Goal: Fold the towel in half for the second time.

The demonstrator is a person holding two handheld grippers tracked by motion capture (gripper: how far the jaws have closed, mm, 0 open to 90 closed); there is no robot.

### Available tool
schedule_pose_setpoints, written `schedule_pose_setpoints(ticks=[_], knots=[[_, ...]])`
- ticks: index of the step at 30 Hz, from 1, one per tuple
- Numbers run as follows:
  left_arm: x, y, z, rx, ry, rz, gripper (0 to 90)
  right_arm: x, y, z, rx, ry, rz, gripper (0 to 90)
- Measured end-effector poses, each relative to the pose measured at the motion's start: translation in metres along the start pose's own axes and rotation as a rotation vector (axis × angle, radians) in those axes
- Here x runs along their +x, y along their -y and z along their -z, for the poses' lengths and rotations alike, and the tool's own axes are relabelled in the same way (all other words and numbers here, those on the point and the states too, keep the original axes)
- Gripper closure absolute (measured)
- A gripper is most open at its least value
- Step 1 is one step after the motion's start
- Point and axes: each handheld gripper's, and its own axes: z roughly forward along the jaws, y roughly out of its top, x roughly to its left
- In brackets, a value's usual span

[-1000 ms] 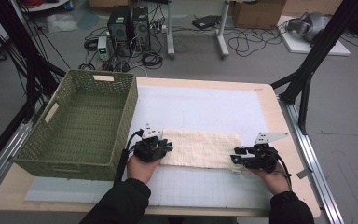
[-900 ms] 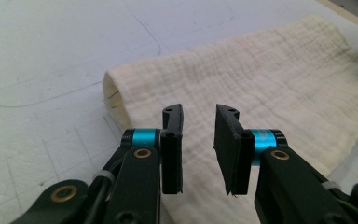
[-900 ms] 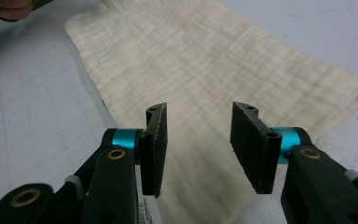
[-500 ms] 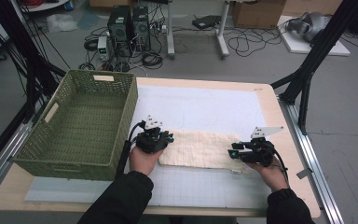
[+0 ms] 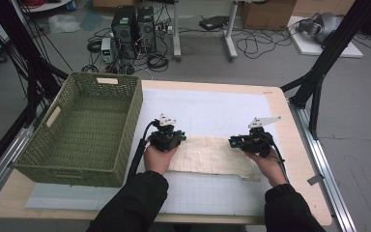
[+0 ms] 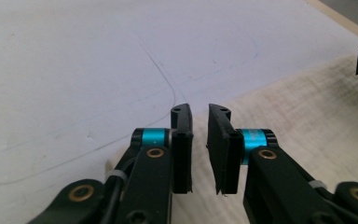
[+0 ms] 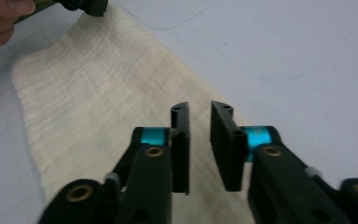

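I hold my left gripper (image 5: 176,138) at the far left corner of the cream cloth (image 5: 207,153) and my right gripper (image 5: 235,142) at its far right corner, both low over the white mat (image 5: 207,108) on the table (image 5: 290,125). The cloth lies flat as a long strip between my two hands, its far edge running from one gripper to the other and its near edge toward me.

Along my left gripper (image 6: 199,140), the jaws stand close together with only a narrow slot between them — they have just been closing. The cloth's (image 6: 303,116) edge passes right under the tips, cloth to the right of them and bare mat (image 6: 98,60) to the left, and nothing shows in the slot itself.

Along my right gripper (image 7: 199,140), the jaws are likewise drawn near, having just been closing, with a slim gap showing. Here the cloth (image 7: 98,107) spreads out to the left and below the tips, its edge slanting past them, and the mat (image 7: 284,51) lies to the right. No fold sits between the pads that I can see.

The green woven basket (image 5: 82,130) stands just left of my left hand (image 5: 158,158) — apart from the cloth.
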Motion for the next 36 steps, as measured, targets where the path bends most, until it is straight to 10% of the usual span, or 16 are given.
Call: schedule_pose_setpoints(ticks=[9, 29, 36], knots=[[0.012, 0.009, -0.014, 0.097, -0.094, -0.037, 86.0, -0.011, -0.002, -0.036, 0.129, 0.012, -0.030, 88.5], [0.017, 0.012, 0.002, 0.046, -0.125, -0.044, 79.5, -0.041, 0.034, 0.018, 0.073, 0.100, -0.144, 81.5], [0.034, 0.005, 0.008, 0.018, -0.143, 0.042, 71.1, -0.046, 0.019, 0.022, 0.074, 0.139, -0.129, 65.0]])
